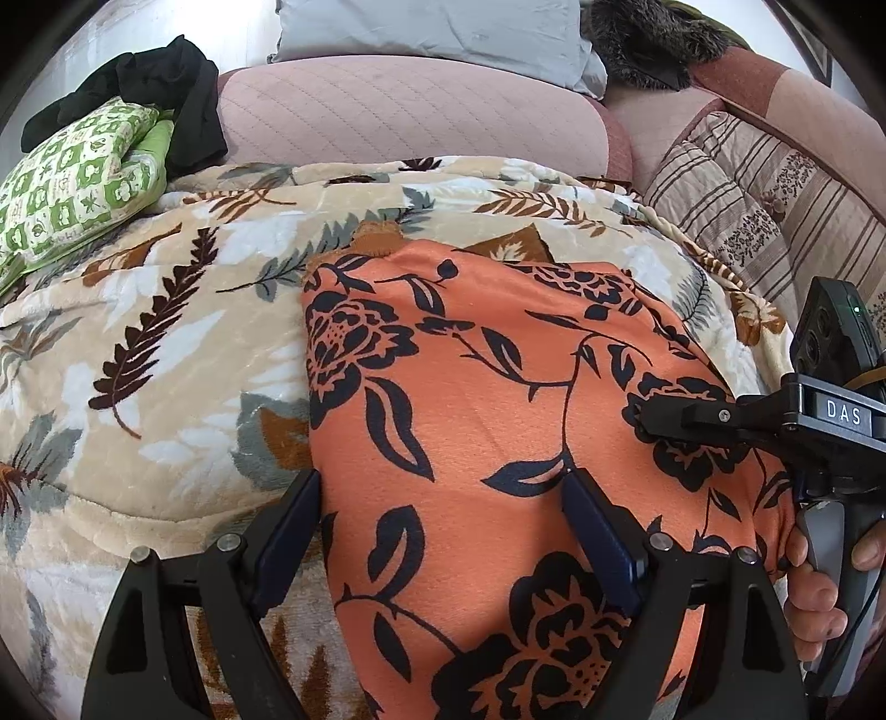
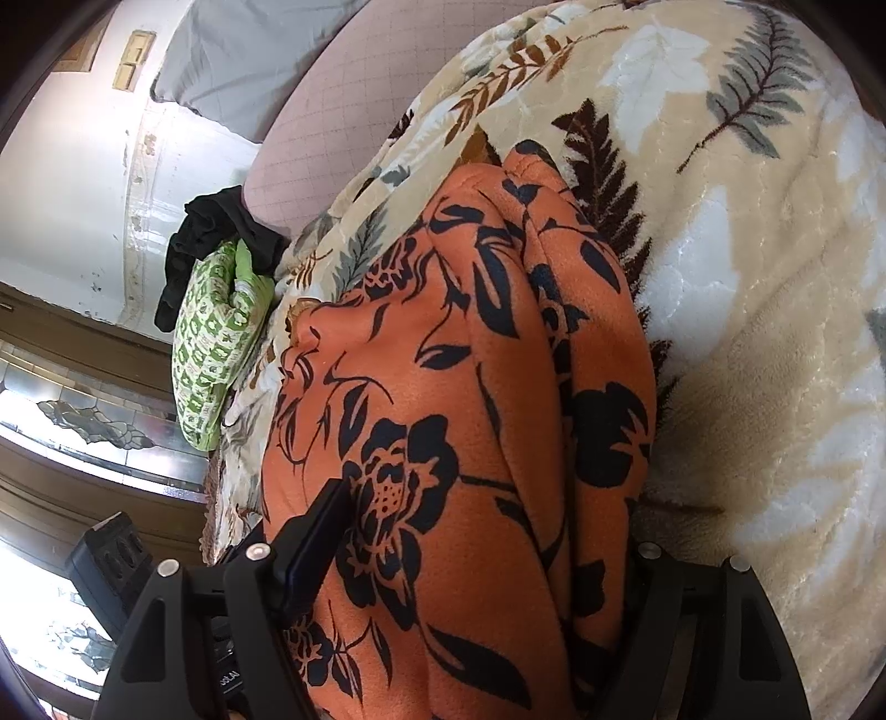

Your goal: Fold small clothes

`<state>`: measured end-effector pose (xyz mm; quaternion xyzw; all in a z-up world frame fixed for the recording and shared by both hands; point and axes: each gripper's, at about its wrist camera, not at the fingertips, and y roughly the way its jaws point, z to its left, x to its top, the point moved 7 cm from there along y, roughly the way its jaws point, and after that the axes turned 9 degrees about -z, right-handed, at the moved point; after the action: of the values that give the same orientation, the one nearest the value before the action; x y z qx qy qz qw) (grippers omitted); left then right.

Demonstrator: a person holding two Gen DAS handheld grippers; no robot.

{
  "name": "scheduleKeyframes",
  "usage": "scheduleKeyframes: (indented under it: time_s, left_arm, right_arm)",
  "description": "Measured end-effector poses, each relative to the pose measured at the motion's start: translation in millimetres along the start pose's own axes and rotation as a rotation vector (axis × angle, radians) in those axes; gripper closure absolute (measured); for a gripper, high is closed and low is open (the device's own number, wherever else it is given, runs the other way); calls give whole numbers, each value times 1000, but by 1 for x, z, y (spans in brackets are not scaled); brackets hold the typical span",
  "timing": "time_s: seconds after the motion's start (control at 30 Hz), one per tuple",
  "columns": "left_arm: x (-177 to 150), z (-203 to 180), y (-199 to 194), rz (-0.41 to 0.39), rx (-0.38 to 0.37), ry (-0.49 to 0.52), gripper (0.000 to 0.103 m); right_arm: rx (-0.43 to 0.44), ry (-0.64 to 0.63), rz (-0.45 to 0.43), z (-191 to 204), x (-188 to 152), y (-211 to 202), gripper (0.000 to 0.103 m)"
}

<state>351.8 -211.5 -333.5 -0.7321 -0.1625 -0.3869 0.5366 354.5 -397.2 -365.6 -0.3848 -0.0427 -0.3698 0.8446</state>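
Observation:
An orange garment with black flowers [image 1: 487, 421] lies folded on a leaf-print blanket [image 1: 166, 343]. My left gripper [image 1: 443, 498] is open, low over the garment's near left edge; one finger is on the blanket, the other on the cloth. My right gripper [image 1: 650, 412] comes in from the right, tips on the garment's right edge. In the right wrist view the garment [image 2: 459, 421] fills the gap between its wide-apart fingers [image 2: 326, 515]; the right finger is hidden under cloth layers. Whether it pinches cloth is unclear.
A green patterned folded cloth [image 1: 77, 183] and a black garment [image 1: 160, 88] lie at the blanket's far left. A pink quilted cushion [image 1: 410, 116], a grey pillow [image 1: 432, 27] and a striped cover [image 1: 764, 210] lie behind. A hand [image 1: 814, 587] holds the right gripper's handle.

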Motion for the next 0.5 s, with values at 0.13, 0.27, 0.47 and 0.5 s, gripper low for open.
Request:
scheduleKeyframes:
  time_s: [0.13, 0.27, 0.47, 0.5]
  left_arm:
    - [0, -1, 0, 1, -6, -1, 16]
    - [0, 0, 1, 3, -11, -5, 16]
    - [0, 1, 1, 5, -11, -7, 15]
    - [0, 1, 1, 7, -11, -8, 15]
  right_arm:
    - [0, 1, 0, 0, 0, 0, 25]
    - [-1, 1, 1, -1, 0, 0, 25]
    - [0, 6, 0, -2, 1, 0, 25]
    - [0, 6, 0, -2, 1, 0, 25]
